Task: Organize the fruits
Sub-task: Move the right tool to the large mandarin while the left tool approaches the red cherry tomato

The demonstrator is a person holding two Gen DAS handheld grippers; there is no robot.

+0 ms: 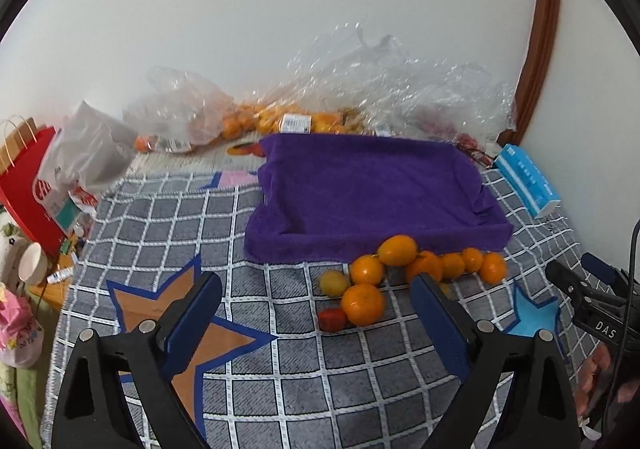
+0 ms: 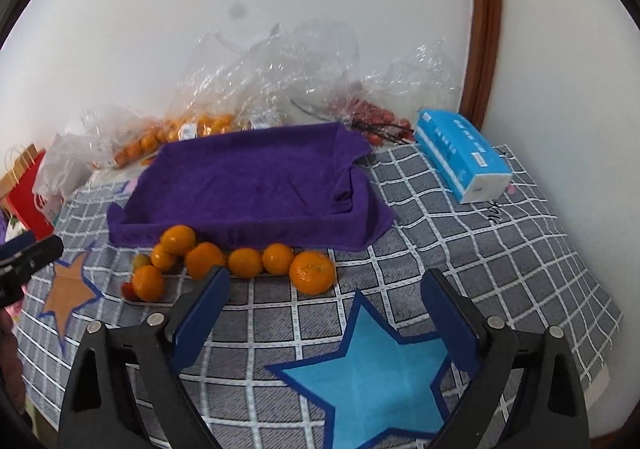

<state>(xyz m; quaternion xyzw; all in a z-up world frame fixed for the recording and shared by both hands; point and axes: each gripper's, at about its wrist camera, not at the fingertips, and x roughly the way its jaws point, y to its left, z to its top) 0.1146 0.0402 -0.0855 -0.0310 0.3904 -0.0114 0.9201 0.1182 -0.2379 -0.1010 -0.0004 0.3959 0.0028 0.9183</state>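
Several oranges (image 1: 366, 269) (image 2: 245, 261) lie in a loose row on the checked cloth, just in front of a tray draped with a purple towel (image 1: 360, 185) (image 2: 256, 185). The largest orange (image 2: 312, 273) is at the row's right end. A small yellow fruit (image 1: 334, 283) and a small red fruit (image 1: 332, 319) lie at the left end. My left gripper (image 1: 316, 289) is open and empty, close before the fruit. My right gripper (image 2: 326, 283) is open and empty, near the largest orange.
Clear plastic bags with more oranges (image 1: 264, 119) and red fruit (image 2: 372, 113) lie behind the tray by the wall. A blue tissue pack (image 2: 460, 153) sits at the right. A red paper bag (image 1: 28, 185) and clutter stand at the left edge.
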